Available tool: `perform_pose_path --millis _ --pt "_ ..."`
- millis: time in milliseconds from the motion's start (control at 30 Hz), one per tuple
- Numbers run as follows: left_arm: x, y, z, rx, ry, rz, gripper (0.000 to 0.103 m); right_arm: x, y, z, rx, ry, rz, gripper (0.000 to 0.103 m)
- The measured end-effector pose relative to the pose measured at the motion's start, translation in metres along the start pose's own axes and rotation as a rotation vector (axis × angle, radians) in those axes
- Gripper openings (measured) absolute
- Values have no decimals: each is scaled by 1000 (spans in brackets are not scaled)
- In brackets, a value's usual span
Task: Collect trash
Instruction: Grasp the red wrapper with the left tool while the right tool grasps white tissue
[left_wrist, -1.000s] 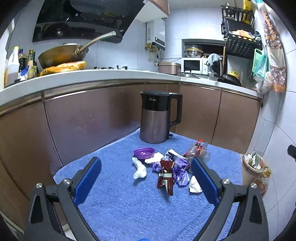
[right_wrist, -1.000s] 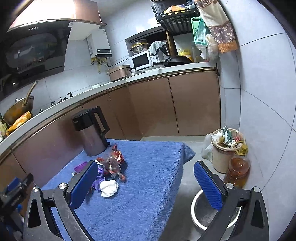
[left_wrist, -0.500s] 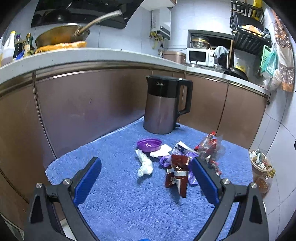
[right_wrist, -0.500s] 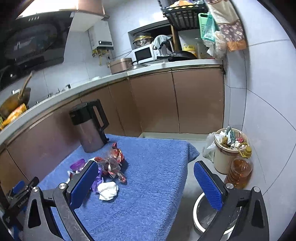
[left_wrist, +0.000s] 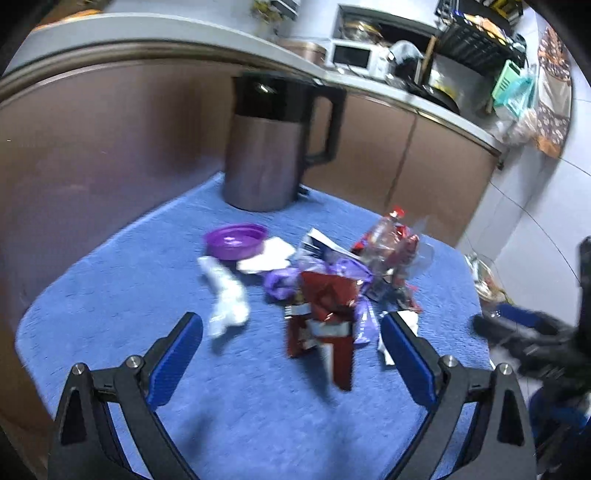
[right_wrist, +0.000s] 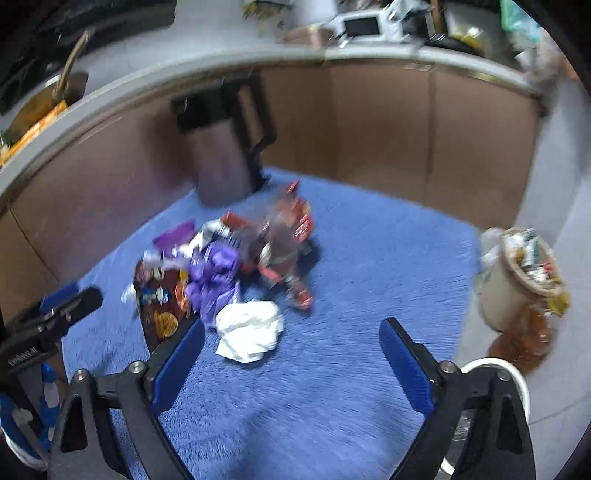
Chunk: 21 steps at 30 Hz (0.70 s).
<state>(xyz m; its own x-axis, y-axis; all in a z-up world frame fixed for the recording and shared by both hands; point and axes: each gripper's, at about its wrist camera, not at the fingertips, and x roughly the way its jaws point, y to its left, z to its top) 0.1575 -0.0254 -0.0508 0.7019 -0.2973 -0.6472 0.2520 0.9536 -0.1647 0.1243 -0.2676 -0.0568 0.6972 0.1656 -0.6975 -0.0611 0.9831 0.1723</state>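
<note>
Both hand-held grippers point down at a heap of rubbish on a tabletop covered with a blue towel.

From the left wrist: the left hand-held gripper (left_wrist: 291, 332) has its blue-padded jaws wide apart and holds nothing. Between them and just beyond lies a dark red wrapper (left_wrist: 325, 317), flat on the blue towel (left_wrist: 110, 295). To its left is a crumpled white tissue (left_wrist: 227, 299); behind that sits a small purple dish (left_wrist: 236, 240). Purple wrappers (left_wrist: 284, 282) and a clear bag with red packets (left_wrist: 388, 243) lie heaped together in the middle. A dark kettle (left_wrist: 273, 144) stands upright at the far edge of the towel. The right tool's black frame shows blurred at the right edge.

From the right wrist: the right hand-held gripper (right_wrist: 291, 343) is open and empty, its jaws having just been closing a little. A white paper wad (right_wrist: 249, 330) lies on the towel just beyond the left finger. On the floor to the right stands a full waste bin (right_wrist: 517, 277), an amber bottle (right_wrist: 524, 336) beside it.
</note>
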Motion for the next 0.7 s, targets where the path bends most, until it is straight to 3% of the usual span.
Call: perform_pose_path --millis 67,167,300,367,433,700 --pt "20 -6 5 13 41 -20 91 26 4 -2 -5 52 36 89" --pt "52 -9 8 7 124 -40 70 56 10 -4 -9 102 69 78" --pt "76 -4 4 -29 204 -53 32 78 13 -10 -10 149 97 52" --pt "78 0 1 -57 218 -63 23 83 12 -14 -8 167 120 35" --pt "73 0 -1 -63 210 -57 21 84 13 -17 -15 164 136 14" --pt "17 -6 0 -70 127 3 15 38 3 -25 3 75 207 9"
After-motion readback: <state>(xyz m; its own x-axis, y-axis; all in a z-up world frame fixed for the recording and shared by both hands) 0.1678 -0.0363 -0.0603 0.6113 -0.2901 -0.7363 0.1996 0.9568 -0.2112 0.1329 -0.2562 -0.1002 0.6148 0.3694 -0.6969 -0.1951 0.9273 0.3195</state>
